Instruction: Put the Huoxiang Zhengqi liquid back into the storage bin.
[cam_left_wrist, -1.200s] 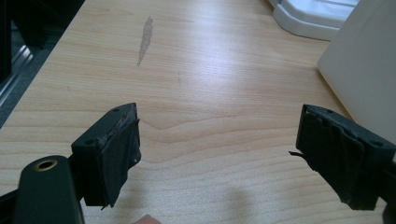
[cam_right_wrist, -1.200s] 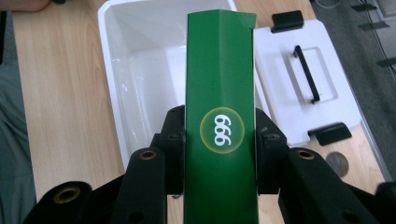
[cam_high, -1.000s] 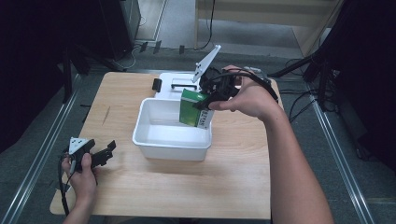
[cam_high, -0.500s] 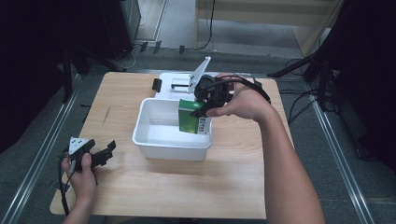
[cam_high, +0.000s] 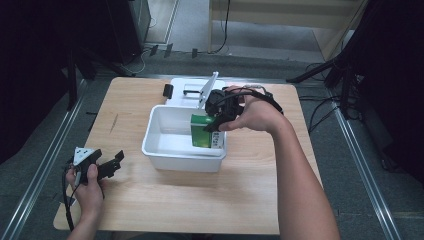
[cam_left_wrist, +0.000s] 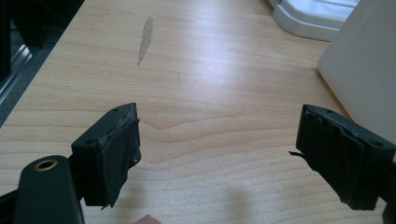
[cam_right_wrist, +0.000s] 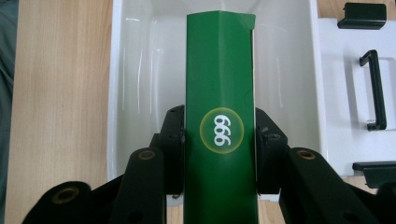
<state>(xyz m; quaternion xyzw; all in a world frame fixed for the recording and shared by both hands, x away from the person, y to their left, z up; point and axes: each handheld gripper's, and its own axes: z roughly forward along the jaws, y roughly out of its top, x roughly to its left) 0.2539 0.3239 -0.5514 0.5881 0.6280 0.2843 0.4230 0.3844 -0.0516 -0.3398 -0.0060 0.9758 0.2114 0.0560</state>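
A green carton (cam_high: 202, 131) marked "999" (cam_right_wrist: 221, 129) stands upright inside the white bin (cam_high: 165, 150), against its right wall. My right gripper (cam_high: 215, 117) is shut on the carton's upper part, one jaw pressing each side, as the right gripper view shows (cam_right_wrist: 219, 140). My left gripper (cam_high: 112, 164) rests low at the table's front left, well apart from the bin. Its jaws stand wide open over bare wood in the left gripper view (cam_left_wrist: 217, 154), with nothing between them.
The bin's white lid (cam_high: 187, 90) lies flat behind the bin, with black latches and a black handle (cam_right_wrist: 376, 88). A grey three-cornered plate (cam_high: 208, 90) sticks up from the right gripper. The wooden table (cam_high: 250, 200) is bare in front. Dark stands and cables surround the table.
My right gripper has carried the green carton leftward and down, so it now sits lower inside the bin. The left gripper has stayed where it was.
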